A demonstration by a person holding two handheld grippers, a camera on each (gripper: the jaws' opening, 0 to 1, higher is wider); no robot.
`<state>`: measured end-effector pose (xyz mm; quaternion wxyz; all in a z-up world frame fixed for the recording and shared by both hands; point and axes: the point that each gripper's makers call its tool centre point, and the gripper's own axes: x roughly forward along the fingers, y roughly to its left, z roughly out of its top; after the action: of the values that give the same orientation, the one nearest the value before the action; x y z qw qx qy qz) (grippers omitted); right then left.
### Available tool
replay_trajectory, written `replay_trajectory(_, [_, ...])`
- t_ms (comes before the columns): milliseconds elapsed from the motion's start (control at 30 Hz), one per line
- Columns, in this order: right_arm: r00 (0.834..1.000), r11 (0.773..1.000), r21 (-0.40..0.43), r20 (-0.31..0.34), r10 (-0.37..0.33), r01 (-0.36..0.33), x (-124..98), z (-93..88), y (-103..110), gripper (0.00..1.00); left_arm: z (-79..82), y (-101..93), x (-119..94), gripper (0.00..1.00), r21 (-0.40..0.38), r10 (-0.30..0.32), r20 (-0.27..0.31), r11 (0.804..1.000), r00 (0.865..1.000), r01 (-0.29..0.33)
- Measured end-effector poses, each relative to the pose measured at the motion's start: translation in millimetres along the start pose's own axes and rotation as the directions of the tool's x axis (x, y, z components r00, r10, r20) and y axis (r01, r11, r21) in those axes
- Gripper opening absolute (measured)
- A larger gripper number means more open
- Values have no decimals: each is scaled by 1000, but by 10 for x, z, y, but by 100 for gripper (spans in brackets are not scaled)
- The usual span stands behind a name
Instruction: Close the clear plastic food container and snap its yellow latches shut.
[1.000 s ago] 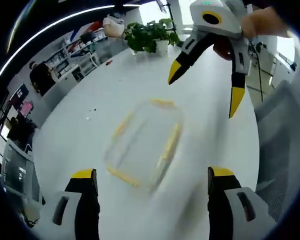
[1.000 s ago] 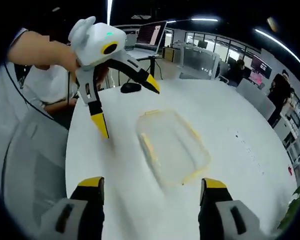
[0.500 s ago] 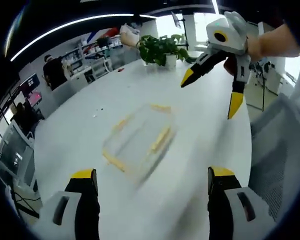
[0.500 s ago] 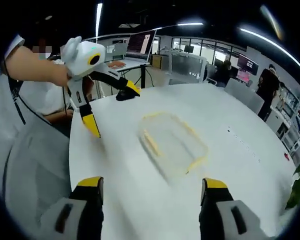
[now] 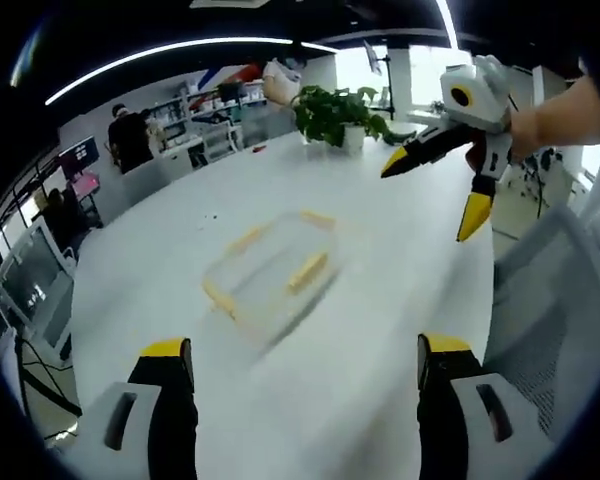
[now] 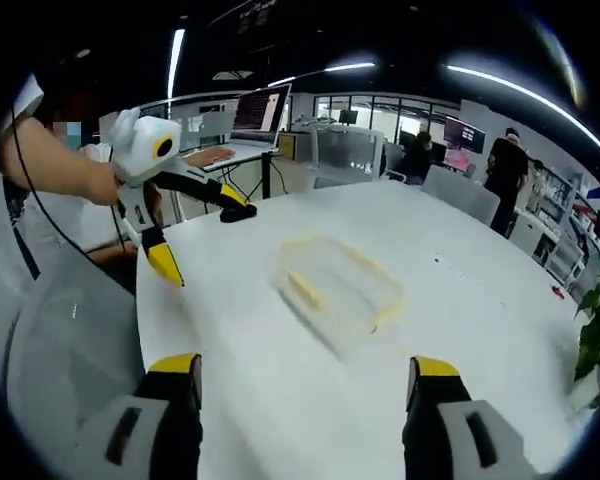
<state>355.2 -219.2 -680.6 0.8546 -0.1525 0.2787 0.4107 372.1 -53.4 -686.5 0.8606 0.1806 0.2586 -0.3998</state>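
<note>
Both grippers have pulled back and up since a second ago, so the clear container [image 5: 270,278] sits smaller and farther out on the white table [image 5: 380,330]. I read my left gripper [image 5: 295,370] and right gripper [image 6: 298,385] as spread wide, holding nothing. By my judgement, the lid looks seated, but blur hides whether the yellow latches [image 6: 302,290] are snapped. It lies mid-table, well apart from both, ahead of each.
</note>
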Motion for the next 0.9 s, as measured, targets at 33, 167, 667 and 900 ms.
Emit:
replay_trajectory(33, [1000, 1000, 1, 6, -11, 11, -19, -1, -7, 85, -3, -13, -14, 91, 0, 1, 5, 1000, 1000, -1])
replay_trajectory(167, [998, 998, 34, 43, -54, 53, -117, -20, 7, 84, -91, -78, -60, 91, -11, 12, 6, 1000, 1000, -12])
replay_trajectory(667, [992, 992, 66, 66, -111, 106, -255, -257, 113, 84, -283, -151, -351, 91, -77, 48, 34, 996, 998, -45])
replay_trajectory(900, [986, 988, 78, 94, -139, 132, -386, -348, 149, 84, -390, -227, -419, 91, -107, 49, 41, 993, 998, -45])
